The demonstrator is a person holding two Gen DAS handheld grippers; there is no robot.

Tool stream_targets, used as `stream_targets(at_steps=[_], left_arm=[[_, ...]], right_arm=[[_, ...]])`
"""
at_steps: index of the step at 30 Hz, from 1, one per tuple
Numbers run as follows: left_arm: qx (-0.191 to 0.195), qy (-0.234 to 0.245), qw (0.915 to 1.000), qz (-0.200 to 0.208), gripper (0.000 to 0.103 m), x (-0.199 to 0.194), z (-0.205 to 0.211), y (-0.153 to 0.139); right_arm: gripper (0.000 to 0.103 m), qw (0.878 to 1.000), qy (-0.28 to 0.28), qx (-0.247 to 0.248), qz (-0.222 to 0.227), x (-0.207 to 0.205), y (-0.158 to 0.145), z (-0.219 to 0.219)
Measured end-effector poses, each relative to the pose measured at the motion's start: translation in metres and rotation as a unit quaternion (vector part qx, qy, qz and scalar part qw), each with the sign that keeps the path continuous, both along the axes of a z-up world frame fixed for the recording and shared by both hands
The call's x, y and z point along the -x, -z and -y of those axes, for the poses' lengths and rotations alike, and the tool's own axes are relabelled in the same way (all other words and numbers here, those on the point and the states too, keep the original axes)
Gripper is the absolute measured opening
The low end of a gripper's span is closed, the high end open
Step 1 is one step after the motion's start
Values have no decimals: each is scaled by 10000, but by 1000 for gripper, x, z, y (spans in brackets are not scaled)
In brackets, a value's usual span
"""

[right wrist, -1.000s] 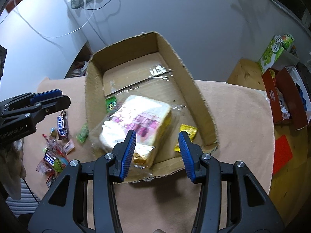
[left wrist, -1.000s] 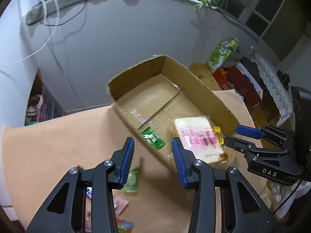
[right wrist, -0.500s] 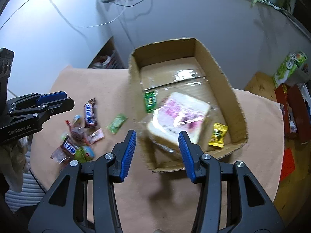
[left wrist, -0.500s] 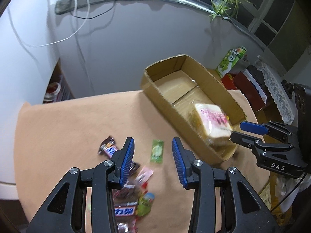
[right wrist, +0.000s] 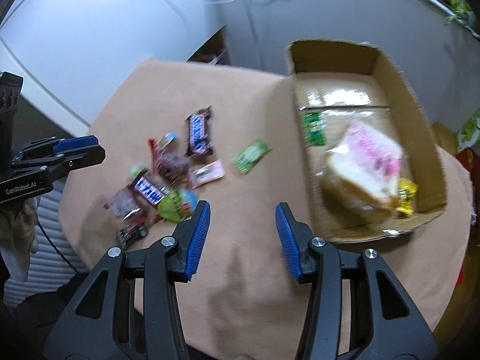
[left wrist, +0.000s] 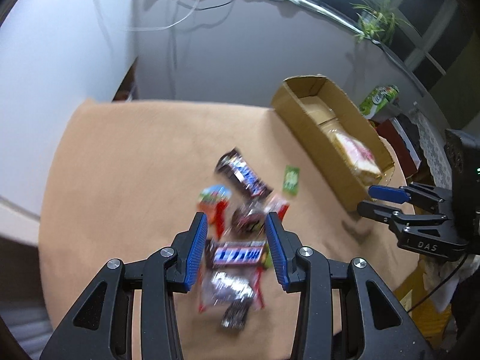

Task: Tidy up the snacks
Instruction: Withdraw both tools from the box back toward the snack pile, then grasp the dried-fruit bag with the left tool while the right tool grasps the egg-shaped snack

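While both tongs hung released and empty, left tongs (left wrist: pixel 236 247) sat over the snack pile (left wrist: pixel 237 240) on the bench (left wrist: pixel 126 162), right tongs (right wrist: pixel 243 237) over bare cloth between pile and cardboard box (right wrist: pixel 420 96). Bread bag (right wrist: pixel 364 168) and two small packets already lay in the box. Risk: wrappers overlapped, so a pinch could drag two or scatter them. Pile sat near the bench's front edge; open room lay toward the box.

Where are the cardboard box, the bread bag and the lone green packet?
cardboard box (right wrist: pixel 420 126), right wrist view, inner right wall.
bread bag (right wrist: pixel 364 165), right wrist view, middle of its pink-printed face.
green packet (right wrist: pixel 251 155), right wrist view, centre of wrapper.
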State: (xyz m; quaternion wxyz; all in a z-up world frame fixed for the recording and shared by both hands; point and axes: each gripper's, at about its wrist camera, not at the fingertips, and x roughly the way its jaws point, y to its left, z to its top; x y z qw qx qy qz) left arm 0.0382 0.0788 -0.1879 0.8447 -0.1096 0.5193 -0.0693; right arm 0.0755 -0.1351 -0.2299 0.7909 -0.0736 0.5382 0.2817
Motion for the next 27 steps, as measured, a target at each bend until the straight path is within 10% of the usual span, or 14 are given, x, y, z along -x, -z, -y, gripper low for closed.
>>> stream_targets(at_steps=[27], left_arm=[[-101,-31,9979,-645,56,51,14,63]], right_arm=[[65,9942,-376,-130,-1000,-3,72,-79]])
